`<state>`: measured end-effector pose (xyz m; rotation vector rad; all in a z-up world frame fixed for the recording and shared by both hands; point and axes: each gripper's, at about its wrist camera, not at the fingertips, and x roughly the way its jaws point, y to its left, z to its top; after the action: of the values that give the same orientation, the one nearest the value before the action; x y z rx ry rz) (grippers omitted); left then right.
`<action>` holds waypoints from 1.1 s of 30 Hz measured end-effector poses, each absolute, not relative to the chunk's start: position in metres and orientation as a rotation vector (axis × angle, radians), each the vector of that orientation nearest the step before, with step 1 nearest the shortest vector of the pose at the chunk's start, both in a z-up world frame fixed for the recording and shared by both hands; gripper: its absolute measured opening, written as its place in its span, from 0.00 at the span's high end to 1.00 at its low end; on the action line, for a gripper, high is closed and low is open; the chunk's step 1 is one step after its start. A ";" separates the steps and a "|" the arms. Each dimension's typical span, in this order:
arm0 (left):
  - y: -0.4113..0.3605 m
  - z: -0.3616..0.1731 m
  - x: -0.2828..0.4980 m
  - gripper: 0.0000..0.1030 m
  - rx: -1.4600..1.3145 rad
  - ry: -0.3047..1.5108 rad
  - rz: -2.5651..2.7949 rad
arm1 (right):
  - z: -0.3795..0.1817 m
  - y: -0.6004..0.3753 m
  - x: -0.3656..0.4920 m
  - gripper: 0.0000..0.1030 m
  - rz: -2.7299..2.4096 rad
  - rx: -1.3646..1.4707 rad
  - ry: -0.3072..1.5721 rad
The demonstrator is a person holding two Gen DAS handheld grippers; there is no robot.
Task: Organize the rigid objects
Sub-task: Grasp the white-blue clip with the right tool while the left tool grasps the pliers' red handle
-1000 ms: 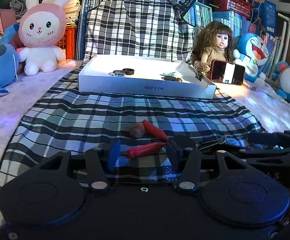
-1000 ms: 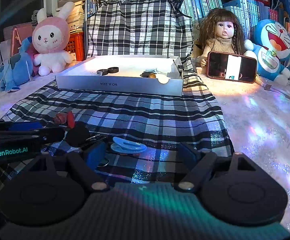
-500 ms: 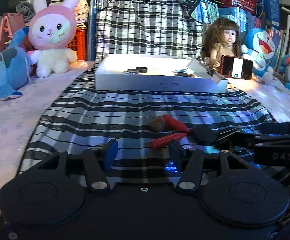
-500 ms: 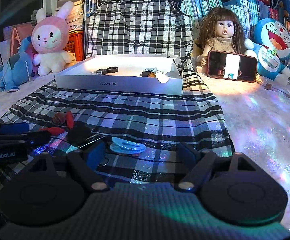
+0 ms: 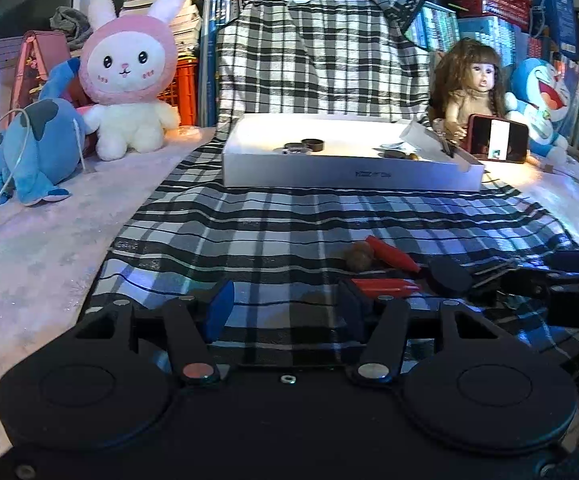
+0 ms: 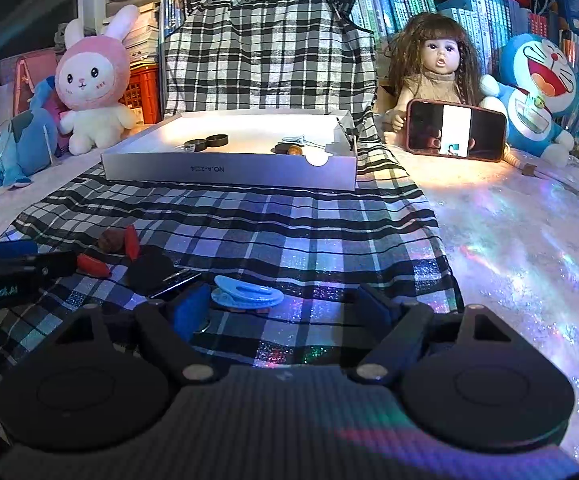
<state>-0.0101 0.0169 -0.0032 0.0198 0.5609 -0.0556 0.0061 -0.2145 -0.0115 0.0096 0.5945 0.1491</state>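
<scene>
On the plaid cloth lie two red pointed sticks (image 5: 393,258), a brown ball (image 5: 359,258) and a black disc (image 5: 447,276). My left gripper (image 5: 285,304) is open over bare cloth, and the nearer red stick (image 5: 385,286) lies just right of its right finger. In the right wrist view a blue clip (image 6: 247,296) rests on the cloth between the fingers of my right gripper (image 6: 281,300), close to the left finger, untouched. That gripper is wide open. A white box (image 6: 229,170) at the back holds black rings and small items.
A pink rabbit plush (image 5: 129,76) and a blue plush (image 5: 29,148) sit back left. A doll (image 6: 437,80), a phone (image 6: 455,130) and a blue cat plush (image 6: 537,92) stand back right. A metal clip (image 6: 173,278) lies by the black disc (image 6: 149,268).
My left gripper has drawn away to the left; the red stick that lay between its fingers now lies outside the right finger, and the jaws stand a little wider. The right gripper is unchanged.
</scene>
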 end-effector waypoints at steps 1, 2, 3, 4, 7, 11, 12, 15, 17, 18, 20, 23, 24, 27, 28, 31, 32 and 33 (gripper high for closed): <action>0.015 -0.002 -0.012 0.46 0.017 0.556 -0.068 | -0.011 -0.215 0.006 0.15 0.148 0.017 0.596; 0.014 -0.001 -0.014 0.44 0.013 0.550 -0.082 | -0.011 -0.216 0.006 0.15 0.147 0.024 0.596; 0.012 0.000 -0.017 0.42 0.009 0.544 -0.093 | -0.011 -0.216 0.007 0.15 0.146 0.030 0.596; 0.009 0.000 -0.018 0.41 0.005 0.539 -0.102 | -0.011 -0.216 0.007 0.16 0.145 0.035 0.594; 0.000 0.003 -0.022 0.37 -0.001 0.521 -0.126 | -0.010 -0.215 0.006 0.19 0.142 0.048 0.586; -0.010 0.001 -0.021 0.36 -0.004 0.521 -0.135 | -0.010 -0.214 0.005 0.23 0.127 0.065 0.582; -0.012 0.001 -0.020 0.36 -0.010 0.521 -0.134 | -0.011 -0.213 0.004 0.23 0.124 0.068 0.582; -0.015 -0.001 -0.015 0.36 -0.031 0.526 -0.128 | -0.011 -0.212 0.004 0.24 0.118 0.065 0.581; -0.016 -0.004 -0.011 0.37 -0.045 0.537 -0.127 | -0.011 -0.212 0.004 0.27 0.118 0.066 0.582; -0.016 -0.006 -0.009 0.37 -0.049 0.543 -0.129 | -0.011 -0.211 0.003 0.27 0.118 0.065 0.582; -0.016 -0.009 -0.008 0.41 -0.046 0.547 -0.135 | -0.011 -0.210 0.003 0.32 0.122 0.062 0.584; -0.018 -0.010 -0.009 0.55 -0.021 0.545 -0.156 | -0.012 -0.207 0.003 0.45 0.126 0.050 0.584; -0.018 -0.010 -0.009 0.59 -0.019 0.547 -0.159 | -0.012 -0.206 0.002 0.47 0.128 0.047 0.582; -0.018 -0.008 -0.010 0.59 -0.024 0.552 -0.160 | -0.012 -0.203 0.001 0.60 0.131 0.046 0.578; -0.018 -0.008 -0.010 0.59 -0.032 0.554 -0.159 | -0.012 -0.203 0.001 0.59 0.131 0.047 0.575; -0.017 -0.004 -0.010 0.59 -0.045 0.557 -0.160 | -0.010 -0.203 0.001 0.59 0.134 0.052 0.573; -0.016 -0.002 -0.011 0.59 -0.046 0.555 -0.162 | -0.010 -0.203 0.001 0.59 0.133 0.053 0.571; -0.017 -0.001 -0.011 0.59 -0.045 0.551 -0.165 | -0.009 -0.203 0.000 0.59 0.133 0.052 0.569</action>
<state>-0.0111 -0.0166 -0.0009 -0.0448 0.5510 -0.1645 0.0004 -0.2033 -0.0095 0.0519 0.5691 0.1326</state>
